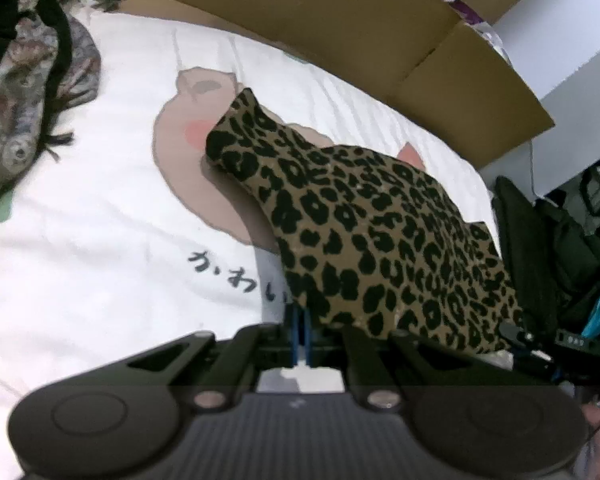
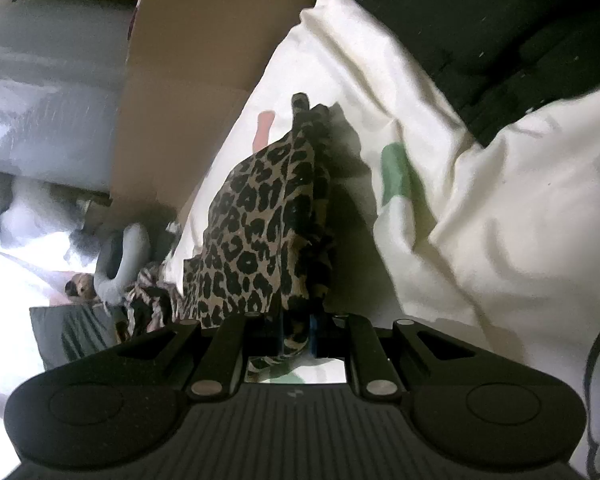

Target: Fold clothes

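Closest to me in the left view is my left gripper (image 1: 300, 326), its blue-padded jaws drawn nearly together; the leopard-print garment (image 1: 364, 216) reaches right down to the tips, but I cannot tell whether an edge is actually pinched or merely lies beside them. From there the cloth runs away up and to the right, draped over the white bedcover (image 1: 80, 240) with its cartoon print, one narrow end pointing toward the cardboard box (image 1: 340, 20). Far left, apart from it, sits a heap of other clothes (image 1: 28, 80).

Moving over to my right gripper (image 2: 296, 332), the jaws are clamped on a bunched strip of the same leopard fabric (image 2: 260, 220), which passes between the pads and rises away from me in a creased, standing fold above the bedcover (image 2: 480, 220). A dark garment (image 2: 480, 20) lies on the cover beyond, top right.

As for progress, I judge the piece to be mid-handling: it is held up and partly doubled over, not lying as a flat, squared packet. What remains, by the look of it, is bringing the edges together, laying it down neat, and the heap beyond.
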`<state>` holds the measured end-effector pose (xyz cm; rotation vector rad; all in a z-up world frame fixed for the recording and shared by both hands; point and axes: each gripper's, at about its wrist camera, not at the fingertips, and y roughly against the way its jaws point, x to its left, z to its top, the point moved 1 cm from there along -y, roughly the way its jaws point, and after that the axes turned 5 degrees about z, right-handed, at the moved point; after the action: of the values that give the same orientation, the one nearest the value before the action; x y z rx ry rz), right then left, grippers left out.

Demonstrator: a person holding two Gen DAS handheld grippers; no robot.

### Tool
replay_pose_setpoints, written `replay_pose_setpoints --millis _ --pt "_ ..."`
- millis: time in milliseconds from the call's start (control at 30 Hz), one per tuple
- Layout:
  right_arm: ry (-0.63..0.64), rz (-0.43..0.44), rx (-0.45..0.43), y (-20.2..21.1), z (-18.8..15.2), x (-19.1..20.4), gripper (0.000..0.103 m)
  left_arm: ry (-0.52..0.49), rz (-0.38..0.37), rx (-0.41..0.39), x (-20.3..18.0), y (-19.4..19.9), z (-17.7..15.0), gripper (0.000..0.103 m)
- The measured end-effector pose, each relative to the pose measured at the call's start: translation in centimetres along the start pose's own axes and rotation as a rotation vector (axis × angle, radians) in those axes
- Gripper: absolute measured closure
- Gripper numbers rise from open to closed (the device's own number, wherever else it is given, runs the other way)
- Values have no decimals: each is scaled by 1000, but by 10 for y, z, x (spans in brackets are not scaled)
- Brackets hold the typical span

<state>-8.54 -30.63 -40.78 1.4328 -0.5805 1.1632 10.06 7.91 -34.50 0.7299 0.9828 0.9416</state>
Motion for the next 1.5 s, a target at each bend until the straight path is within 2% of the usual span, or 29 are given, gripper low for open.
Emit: replay_pose_setpoints --millis 533,733,1033,1267,1400,1467,1500 --pt "91 25 137 -8 -17 16 94 31 30 45 -4 9 -4 101" --pt "69 37 98 -3 -9 13 93 17 26 79 -8 4 -3 100" --pt "93 29 25 5 22 21 95 -90 -40 162 -32 -11 -2 103" --pt "125 18 -24 7 52 32 95 -134 -27 140 -42 -15 8 102" --pt "136 1 -39 4 72 35 95 -149 -25 110 -44 -15 20 91" --pt "139 -9 -47 1 83 36 95 -161 -20 94 -44 -14 26 89" --pt "133 -13 -52 0 89 36 96 -168 -17 85 -45 -14 29 83"
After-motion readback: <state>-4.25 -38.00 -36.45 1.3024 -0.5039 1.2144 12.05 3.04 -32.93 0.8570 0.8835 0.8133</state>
